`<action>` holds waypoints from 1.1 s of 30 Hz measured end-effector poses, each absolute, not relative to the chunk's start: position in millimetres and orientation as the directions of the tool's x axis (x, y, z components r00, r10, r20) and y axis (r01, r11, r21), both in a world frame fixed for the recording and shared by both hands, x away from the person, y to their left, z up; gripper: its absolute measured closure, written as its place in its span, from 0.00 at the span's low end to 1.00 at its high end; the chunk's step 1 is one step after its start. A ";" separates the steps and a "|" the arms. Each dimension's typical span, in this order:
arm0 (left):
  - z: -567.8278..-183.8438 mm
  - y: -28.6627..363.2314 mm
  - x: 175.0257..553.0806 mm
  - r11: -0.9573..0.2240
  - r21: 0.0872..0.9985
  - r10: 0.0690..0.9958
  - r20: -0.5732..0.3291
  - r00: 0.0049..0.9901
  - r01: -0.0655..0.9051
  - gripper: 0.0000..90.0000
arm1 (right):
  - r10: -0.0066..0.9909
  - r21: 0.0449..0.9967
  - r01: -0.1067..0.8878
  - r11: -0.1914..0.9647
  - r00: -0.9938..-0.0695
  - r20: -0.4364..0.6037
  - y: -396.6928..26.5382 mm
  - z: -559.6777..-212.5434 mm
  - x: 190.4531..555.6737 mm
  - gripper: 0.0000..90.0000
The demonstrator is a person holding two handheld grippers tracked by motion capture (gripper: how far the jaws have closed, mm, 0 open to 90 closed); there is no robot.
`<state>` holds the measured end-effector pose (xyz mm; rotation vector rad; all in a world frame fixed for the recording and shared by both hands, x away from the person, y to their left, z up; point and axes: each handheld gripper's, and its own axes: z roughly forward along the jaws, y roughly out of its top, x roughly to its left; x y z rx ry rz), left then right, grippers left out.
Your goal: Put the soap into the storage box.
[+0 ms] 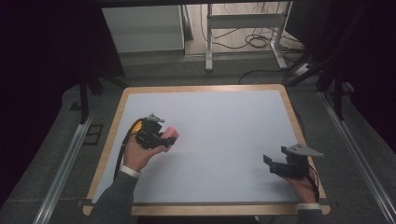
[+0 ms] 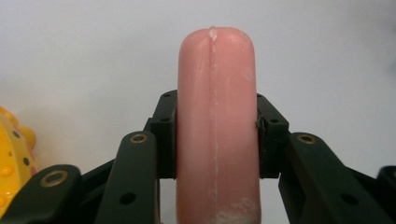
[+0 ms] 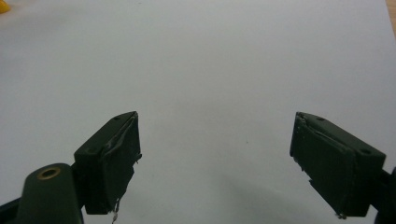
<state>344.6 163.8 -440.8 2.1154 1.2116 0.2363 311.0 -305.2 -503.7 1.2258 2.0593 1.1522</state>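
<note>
starting on the left of the bench [image 1: 201, 95]: the left gripper [image 1: 169, 138] is clamped on a pink sausage-shaped thing [image 1: 171, 134], held in the person's left hand [image 1: 137, 156] a bit in from the left edge, around the middle of the white surface front to back. from the high view the pink thing sticks out past the gripper toward the right, and whether it's off the surface i can't tell from that view. a yellow bit shows at the gripper's left side, right by the cable.

in the left gripper view the pink thing [image 2: 217, 130] runs straight up between the two black jaws, both pads pressed flat against its sides, rounded end poking well past the tips. there's a pale seam down its middle and some whitish scuffing near the bottom. a yellow bumpy object [image 2: 11, 158] with dark dots sits at the left edge of that view, cut off, so can't say what it is.

middle of the bench is just plain white sheet with a wooden rim around it.

over on the right, near the front right corner, the right gripper [image 1: 267, 164] is in the person's right hand [image 1: 303, 185], pointing left across the bench. its jaws stand wide apart with nothing between them; the right gripper view shows both worn pads [image 3: 119, 158] over bare white surface.
</note>
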 end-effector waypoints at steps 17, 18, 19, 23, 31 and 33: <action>-435.3 179.9 348.6 -0.305 0.642 0.840 -0.167 0.517 0.703 0.67 | 0.879 0.843 0.475 0.253 -0.477 0.005 -306.1 -504.4 311.2 0.18; -435.6 180.7 348.7 -0.302 0.642 0.841 -0.169 0.514 0.705 0.67 | 0.879 0.843 0.474 0.253 -0.477 0.004 -306.1 -504.2 311.1 0.18; -435.6 181.8 349.0 -0.304 0.640 0.841 -0.168 0.515 0.706 0.67 | 0.879 0.843 0.474 0.253 -0.477 0.004 -306.2 -504.2 311.1 0.18; -436.1 186.2 349.7 -0.292 0.640 0.845 -0.175 0.505 0.711 0.67 | 0.880 0.842 0.476 0.256 -0.475 0.001 -306.2 -504.2 311.2 0.18; -435.6 195.7 350.4 -0.272 0.641 0.857 -0.178 0.483 0.718 0.67 | 0.885 0.843 0.478 0.246 -0.466 0.005 -307.7 -504.3 311.2 0.18; -435.7 197.4 350.8 -0.270 0.639 0.861 -0.176 0.478 0.721 0.67 | 0.884 0.843 0.478 0.248 -0.467 0.005 -308.2 -504.2 311.2 0.18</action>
